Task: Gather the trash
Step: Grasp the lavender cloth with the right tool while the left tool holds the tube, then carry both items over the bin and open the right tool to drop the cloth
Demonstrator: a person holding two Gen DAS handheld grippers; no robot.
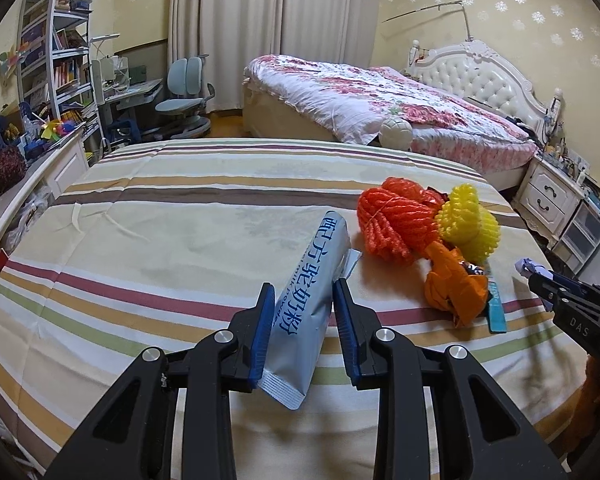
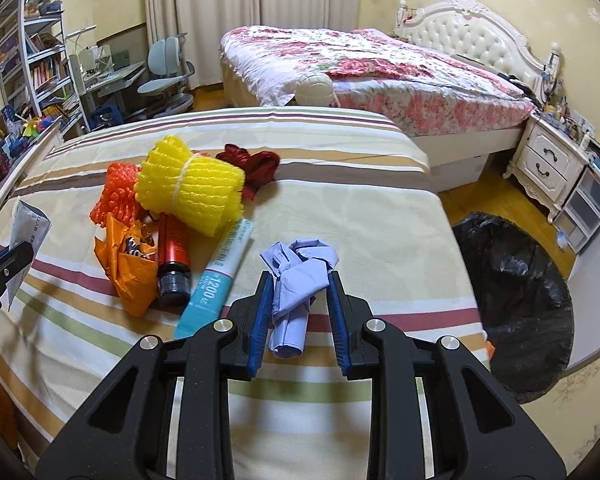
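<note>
1. Trash lies scattered on the striped bedspread (image 2: 340,200): a yellow foam net (image 2: 190,192), an orange foam net (image 2: 116,192), a crumpled orange wrapper (image 2: 130,272), a red bottle (image 2: 174,252), a teal-and-white packet (image 2: 216,280) and a scrap of dark red ribbon (image 2: 252,164).

2. Left gripper (image 1: 302,320) is drawn in narrow on a pale blue milk-powder sachet (image 1: 304,300), both blue pads pressed to its sides, its sealed end hanging below the fingers.

3. Right gripper (image 2: 300,316) is likewise clamped, on a crumpled lilac paper (image 2: 296,276) that bunches out above the pads.

4. Black bin bag (image 2: 516,312) stands open on the floor just off the bed's right edge, nearest the right-hand gripper.

5. As I read it, the step in hand is carrying both pieces to that bag. To do it well, I would keep both grips firm until each piece is over the bag's mouth, since the paper is light and loosely bunched and could slip.

6. Lilac paper should go first, being closest; then the sachet crosses over the pile, lifted high enough not to drag the foam nets.

7. Release well inside the rim, not at its edge, so nothing lands on the wooden floor (image 2: 468,200).
</note>
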